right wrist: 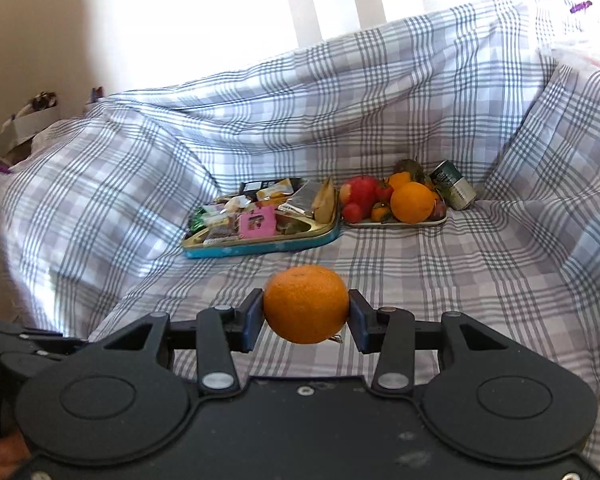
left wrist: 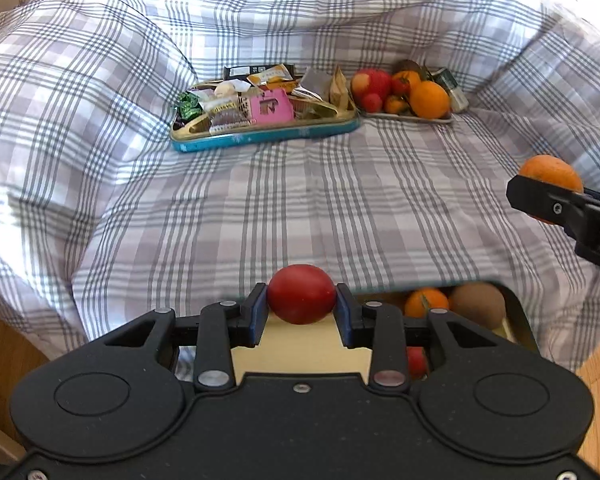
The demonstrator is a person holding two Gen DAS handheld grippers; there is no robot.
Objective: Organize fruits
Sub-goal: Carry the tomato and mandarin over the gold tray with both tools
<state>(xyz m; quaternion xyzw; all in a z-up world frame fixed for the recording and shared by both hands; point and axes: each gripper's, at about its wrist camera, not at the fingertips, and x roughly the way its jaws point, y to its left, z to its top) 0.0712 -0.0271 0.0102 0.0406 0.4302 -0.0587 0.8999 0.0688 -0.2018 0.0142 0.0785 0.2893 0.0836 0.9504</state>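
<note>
My left gripper [left wrist: 301, 312] is shut on a dark red round fruit [left wrist: 301, 298], held above a beige surface at the near edge of the checked cloth. My right gripper [right wrist: 306, 316] is shut on an orange [right wrist: 306, 302]; in the left wrist view the same orange [left wrist: 552, 172] shows at the right edge behind one black finger [left wrist: 540, 198]. A white plate [right wrist: 400, 225] at the back carries a red apple, a big orange [right wrist: 412, 202] and small red and orange fruits. Below my left gripper a container [left wrist: 520, 320] holds an orange, a brown fruit [left wrist: 478, 308] and a red one.
A blue tin [left wrist: 260, 138] full of wrapped snacks sits left of the fruit plate. A green can [right wrist: 454, 190] lies at the plate's right end. The checked cloth [right wrist: 420, 280] rises in folds on the left, back and right. Wooden floor shows at the lower corners.
</note>
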